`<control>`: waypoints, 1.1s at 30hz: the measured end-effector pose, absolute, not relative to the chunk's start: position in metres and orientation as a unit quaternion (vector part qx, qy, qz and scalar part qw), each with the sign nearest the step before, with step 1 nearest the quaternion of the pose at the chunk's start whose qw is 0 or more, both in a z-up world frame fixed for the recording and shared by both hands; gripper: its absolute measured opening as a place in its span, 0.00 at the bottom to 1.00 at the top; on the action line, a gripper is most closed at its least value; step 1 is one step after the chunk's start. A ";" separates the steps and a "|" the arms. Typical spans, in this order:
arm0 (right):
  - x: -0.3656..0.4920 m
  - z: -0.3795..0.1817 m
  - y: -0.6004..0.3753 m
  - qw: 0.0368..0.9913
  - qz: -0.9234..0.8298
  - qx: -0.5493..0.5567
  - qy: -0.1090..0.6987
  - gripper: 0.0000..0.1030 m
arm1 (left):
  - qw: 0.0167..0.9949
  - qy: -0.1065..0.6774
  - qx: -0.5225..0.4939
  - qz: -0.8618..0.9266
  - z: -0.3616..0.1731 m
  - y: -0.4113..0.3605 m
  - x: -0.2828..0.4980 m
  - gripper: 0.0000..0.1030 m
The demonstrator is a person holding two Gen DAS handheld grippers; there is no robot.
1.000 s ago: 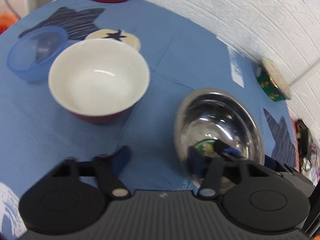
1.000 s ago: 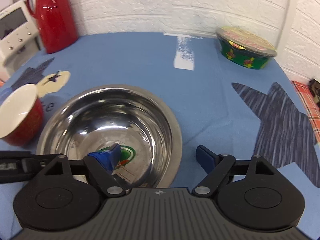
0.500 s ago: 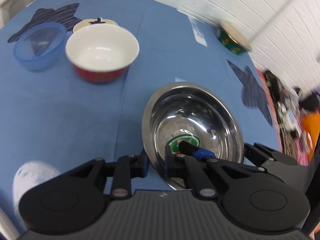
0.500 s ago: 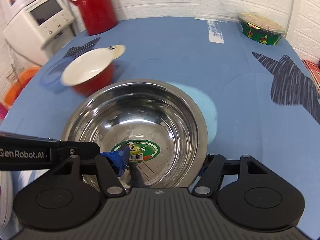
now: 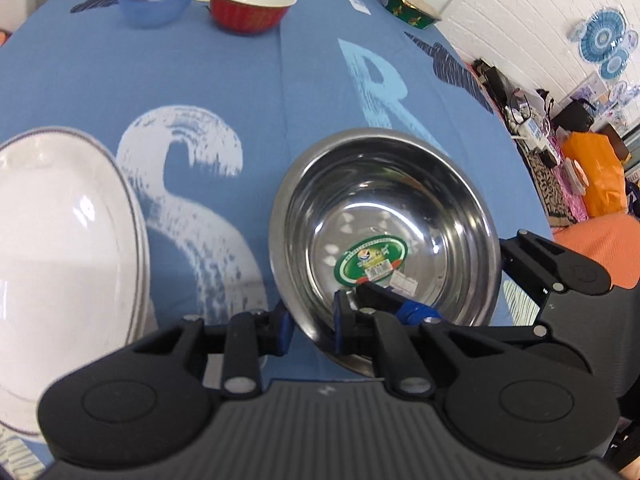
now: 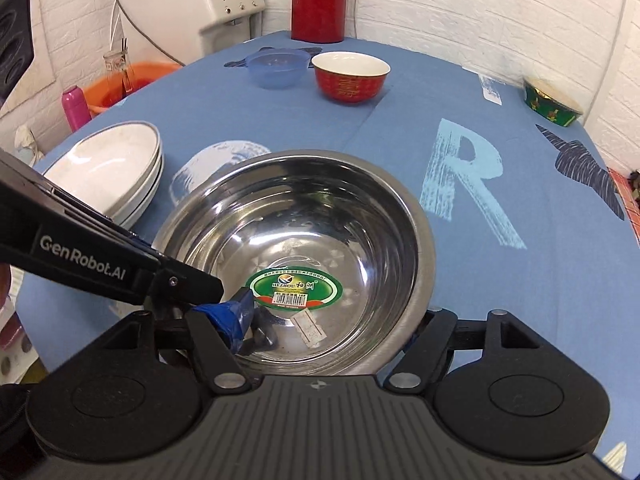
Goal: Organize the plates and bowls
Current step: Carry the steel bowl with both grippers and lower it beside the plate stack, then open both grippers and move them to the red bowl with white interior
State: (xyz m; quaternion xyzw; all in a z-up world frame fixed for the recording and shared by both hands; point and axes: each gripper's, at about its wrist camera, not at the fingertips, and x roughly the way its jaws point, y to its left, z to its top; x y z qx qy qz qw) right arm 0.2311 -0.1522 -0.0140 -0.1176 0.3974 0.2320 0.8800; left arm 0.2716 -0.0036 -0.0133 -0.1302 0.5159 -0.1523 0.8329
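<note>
A steel bowl (image 5: 380,208) (image 6: 304,208) with a green sticker inside sits tilted between both grippers, over the blue tablecloth. My left gripper (image 5: 312,322) is shut on its near left rim, one pad inside and one outside. My right gripper (image 6: 332,320) stands open astride the near right rim: its blue left pad (image 6: 236,312) is inside the bowl and the right one touches the outer wall. A stack of white plates (image 5: 60,240) (image 6: 108,160) lies just left of the bowl. A red bowl (image 6: 350,80) and a blue plastic bowl (image 6: 276,68) stand at the far side.
A green lidded bowl (image 6: 552,104) sits at the far right edge of the table. A red thermos (image 6: 318,0) stands at the back, with a white appliance (image 6: 188,8) beyond the table's left. An orange basin (image 6: 124,84) and a pink bottle (image 6: 74,108) are below that edge.
My left gripper closed on the steel bowl's rim. Both grippers then drew back with the bowl, from beside the red bowl to next to the white plates.
</note>
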 end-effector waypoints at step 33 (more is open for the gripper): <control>0.213 -0.032 -0.196 0.874 0.198 0.016 0.443 0.60 | 0.871 0.447 -0.111 -0.172 0.000 -0.015 0.246 0.63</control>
